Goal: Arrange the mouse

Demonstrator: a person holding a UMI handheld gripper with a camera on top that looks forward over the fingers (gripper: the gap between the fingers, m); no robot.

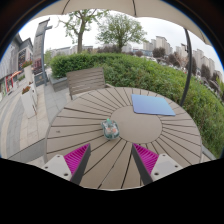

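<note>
A round table [90,125] made of grey wooden slats is seen outdoors. The slats are laid like rays running out from the middle. Two things are placed on it. A small grey mouse [109,128] is set near the middle of the table, just ahead of the gripper's fingers. A flat blue mouse pad [153,104] is laid farther back on the table top. The mouse and the pad are kept apart, with bare slats seen between them.
</note>
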